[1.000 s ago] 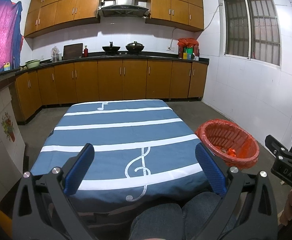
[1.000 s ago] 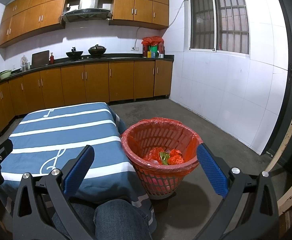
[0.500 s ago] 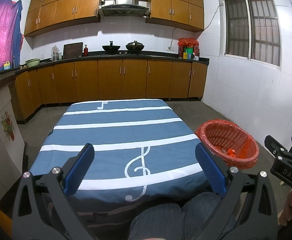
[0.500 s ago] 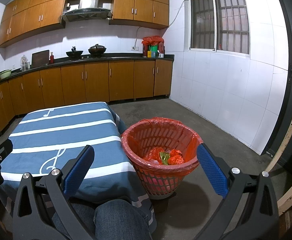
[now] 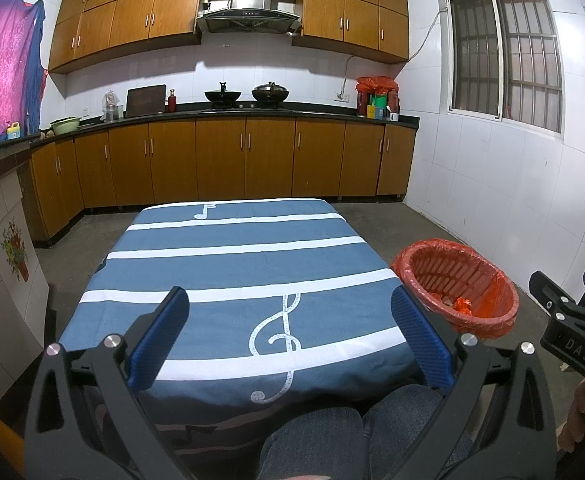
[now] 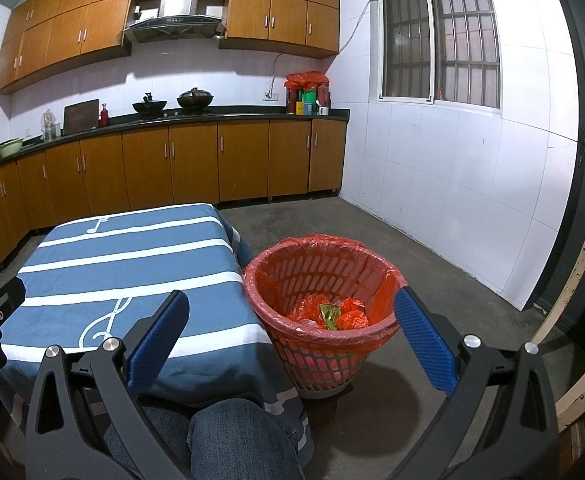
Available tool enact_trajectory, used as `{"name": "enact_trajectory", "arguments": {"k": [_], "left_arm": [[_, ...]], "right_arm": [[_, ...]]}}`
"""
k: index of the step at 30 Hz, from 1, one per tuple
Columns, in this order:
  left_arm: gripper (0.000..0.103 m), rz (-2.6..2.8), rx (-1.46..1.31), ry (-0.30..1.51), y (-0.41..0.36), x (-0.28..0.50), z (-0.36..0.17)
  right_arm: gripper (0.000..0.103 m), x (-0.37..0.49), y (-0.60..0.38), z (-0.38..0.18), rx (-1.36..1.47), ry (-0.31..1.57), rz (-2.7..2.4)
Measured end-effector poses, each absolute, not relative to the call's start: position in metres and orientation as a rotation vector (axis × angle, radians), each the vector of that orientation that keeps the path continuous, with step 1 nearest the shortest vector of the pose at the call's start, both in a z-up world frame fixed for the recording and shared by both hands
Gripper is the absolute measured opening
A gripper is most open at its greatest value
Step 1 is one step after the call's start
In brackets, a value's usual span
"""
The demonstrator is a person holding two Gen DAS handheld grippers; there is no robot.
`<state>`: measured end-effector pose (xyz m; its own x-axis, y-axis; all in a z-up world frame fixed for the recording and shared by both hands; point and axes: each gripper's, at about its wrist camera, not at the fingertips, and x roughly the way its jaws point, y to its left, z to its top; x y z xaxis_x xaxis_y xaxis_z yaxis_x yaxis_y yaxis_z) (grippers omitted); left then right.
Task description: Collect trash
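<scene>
A red mesh trash basket (image 6: 324, 280) lined with a red plastic bag stands on the floor right of the table; it also shows in the left wrist view as the basket (image 5: 458, 280). Crumpled red and green wrappers (image 6: 332, 316) lie inside it. The table (image 5: 236, 264) carries a blue cloth with white stripes and music notes, and I see no loose trash on it. My left gripper (image 5: 290, 334) is open over the table's near edge, holding nothing. My right gripper (image 6: 292, 336) is open in front of the basket, also holding nothing.
A person's knees in jeans (image 6: 232, 436) sit below both grippers. Wooden kitchen cabinets (image 5: 244, 160) run along the back and left walls. A white tiled wall (image 6: 452, 184) and concrete floor (image 6: 412, 264) lie right of the basket. A pale wooden frame (image 6: 584, 292) stands at far right.
</scene>
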<state>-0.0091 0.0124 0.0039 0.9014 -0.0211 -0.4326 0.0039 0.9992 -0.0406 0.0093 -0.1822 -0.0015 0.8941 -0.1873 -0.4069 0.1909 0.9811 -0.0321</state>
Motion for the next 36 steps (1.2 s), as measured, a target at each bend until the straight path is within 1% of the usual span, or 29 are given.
{"name": "enact_trajectory", "arguments": {"k": [36], "left_arm": [[0.099, -0.010, -0.034, 0.456, 0.0077, -0.0061, -0.0014]], "right_arm": [[0.101, 0.0113, -0.1868, -0.0065, 0.016, 0.435, -0.200]]}}
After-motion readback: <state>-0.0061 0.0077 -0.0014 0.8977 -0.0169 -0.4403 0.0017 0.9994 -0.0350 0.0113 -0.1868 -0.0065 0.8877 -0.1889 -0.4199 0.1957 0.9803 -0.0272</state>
